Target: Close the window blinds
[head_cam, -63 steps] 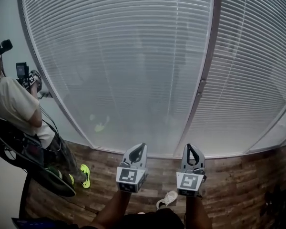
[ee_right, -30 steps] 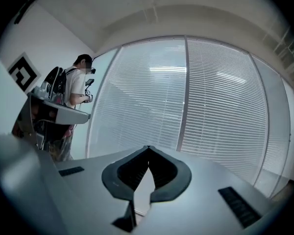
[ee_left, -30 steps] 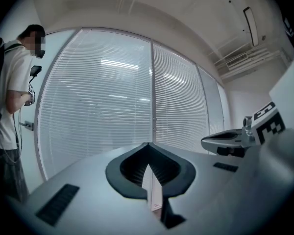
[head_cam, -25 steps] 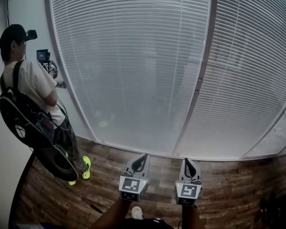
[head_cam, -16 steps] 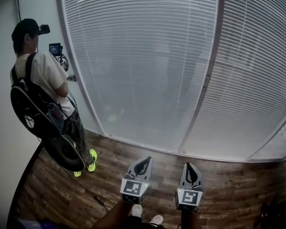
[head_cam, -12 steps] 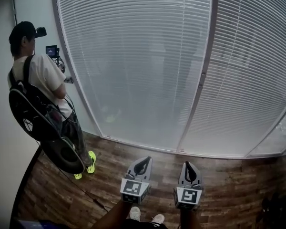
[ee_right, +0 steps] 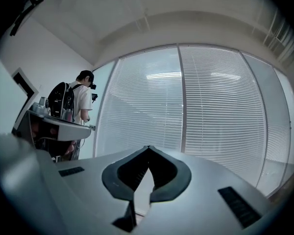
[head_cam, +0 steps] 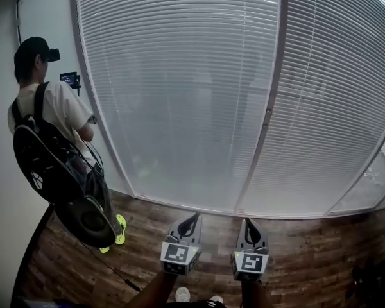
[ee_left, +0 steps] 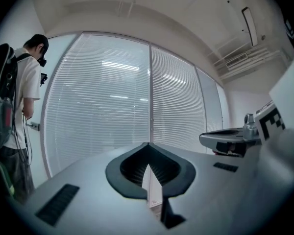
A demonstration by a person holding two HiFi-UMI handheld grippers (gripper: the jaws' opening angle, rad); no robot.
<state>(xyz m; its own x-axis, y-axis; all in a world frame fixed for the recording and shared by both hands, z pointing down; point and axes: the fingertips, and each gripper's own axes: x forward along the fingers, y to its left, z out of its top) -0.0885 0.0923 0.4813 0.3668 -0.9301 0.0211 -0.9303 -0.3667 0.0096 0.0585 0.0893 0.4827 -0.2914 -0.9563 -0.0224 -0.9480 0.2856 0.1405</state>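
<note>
**Window blinds** (head_cam: 179, 88): hanging straight ahead of both grippers and well apart from them. They are covering two tall glazed panels that are reaching down to the wooden floor (head_cam: 308, 255). The slats are running level, and an upright post (head_cam: 274, 76) is dividing the panels.

**Left gripper** (head_cam: 194, 218): its jaws are meeting tip to tip and gripping nothing. It is pointing level at the left panel.

**Right gripper** (head_cam: 248, 222): its jaws are likewise pressing together, empty. It is pointing level toward the post, and looks the nearer of the two to it.

**Small fitting** (head_cam: 267, 113): sitting partway up the post. It is too small to name, and may be a control for the slats.

**Bystander** (head_cam: 48, 108): standing with a backpack at the left panel's outer edge, beside the wall.

**Hard to make out:** no cord or wand is showing in any view. The slat tilt is reading unclear, with the left panel looking hazy and the right one more sharply lined. The head view is cutting off the tops of the blinds and the far right panel.
</note>
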